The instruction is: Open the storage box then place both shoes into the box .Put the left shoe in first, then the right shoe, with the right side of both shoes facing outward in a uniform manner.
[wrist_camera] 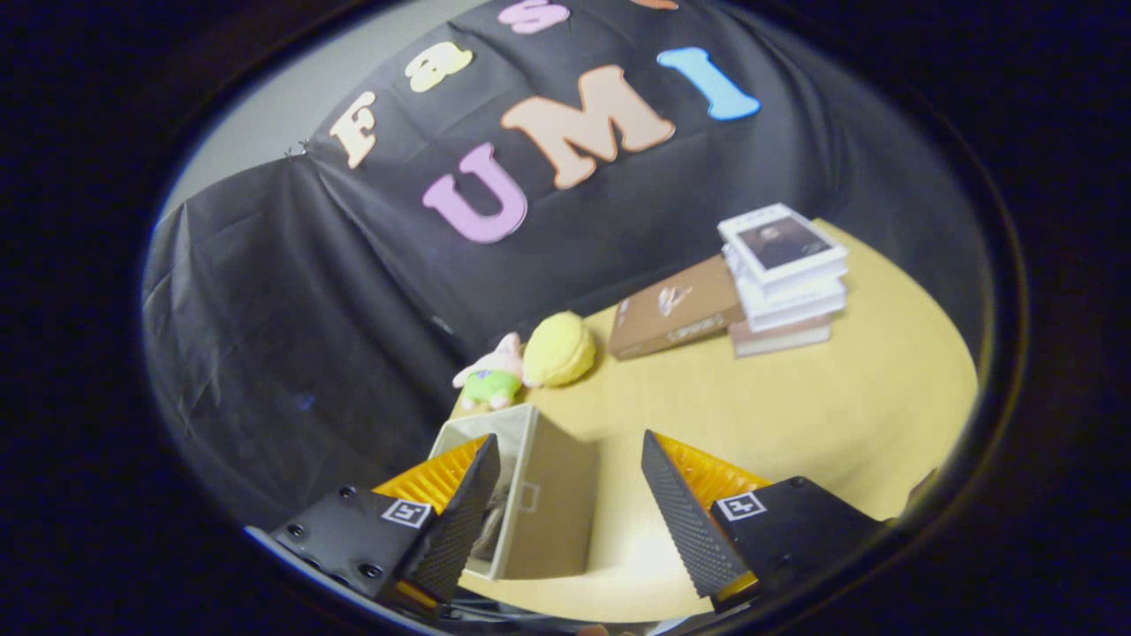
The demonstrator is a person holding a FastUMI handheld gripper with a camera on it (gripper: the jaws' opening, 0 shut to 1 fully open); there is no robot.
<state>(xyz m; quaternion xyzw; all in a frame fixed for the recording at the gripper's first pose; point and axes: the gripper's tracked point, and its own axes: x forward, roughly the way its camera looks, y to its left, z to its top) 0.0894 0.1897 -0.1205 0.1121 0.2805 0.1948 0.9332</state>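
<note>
Two fingers [671,503] of my jaws stand wide apart holding nothing, the box [543,495] on the bench [795,415] just ahead between them; it looks light, soft-walled fabric, best gripped by its rim.

One box [539,495], two plush toys [530,362], five books: one flat at 12 o'clock [676,309], four stacked [786,274].

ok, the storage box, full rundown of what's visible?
The storage box is beige and fabric-looking, cube-shaped, with a small label holder on its near side. Its top is open; the contents are too dim to identify. It stands on the yellow table, between the open gripper fingers, partly behind one finger, untouched.
</note>
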